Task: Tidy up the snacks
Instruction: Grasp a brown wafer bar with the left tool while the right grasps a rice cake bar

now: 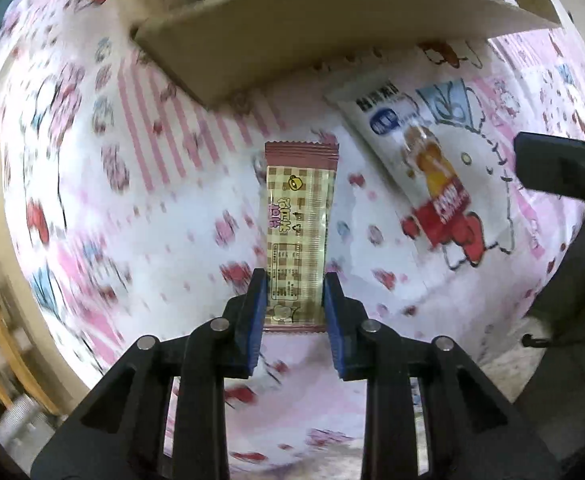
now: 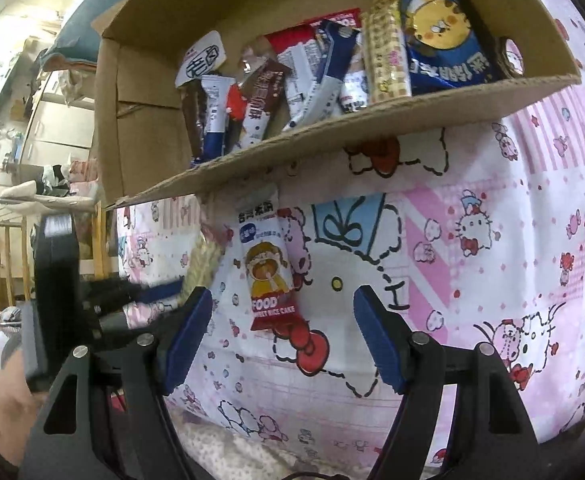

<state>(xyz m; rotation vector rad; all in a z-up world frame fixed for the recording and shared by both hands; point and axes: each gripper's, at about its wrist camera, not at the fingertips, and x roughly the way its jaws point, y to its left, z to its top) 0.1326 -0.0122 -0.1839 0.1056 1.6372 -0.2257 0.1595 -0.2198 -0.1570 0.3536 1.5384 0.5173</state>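
**Left gripper closed on checked wafer bar, right gripper wide over rice cake**

While the cartoon-cat cloth (image 1: 164, 216) under it blurs in the left wrist view, the left gripper (image 1: 295, 300) points down and its blue pads (image 1: 252, 320) press both long edges of the checked wafer bar (image 1: 298, 216), near the bar's lower end. The bar's far end, with a brown serrated seal, points toward the cardboard box (image 1: 292, 28). The bar looks flat against the cloth; whether it is lifted off, cannot tell

The rice cake packet (image 2: 266, 264) lies on the cloth just in front of the box's near wall, its top end close to the cardboard. In the left view the same packet sits to the right of the wafer bar, apart from it

The right gripper (image 2: 282, 316) has its jaws standing wide apart with nothing between the pads; the packet's red lower end lies just beyond the gap. The box holds many wrapped snacks, among them a blue bag with a yellow bear (image 2: 440, 28) at the right end. At left in the right view, a hand (image 2: 8, 396) holds the other gripper's black body
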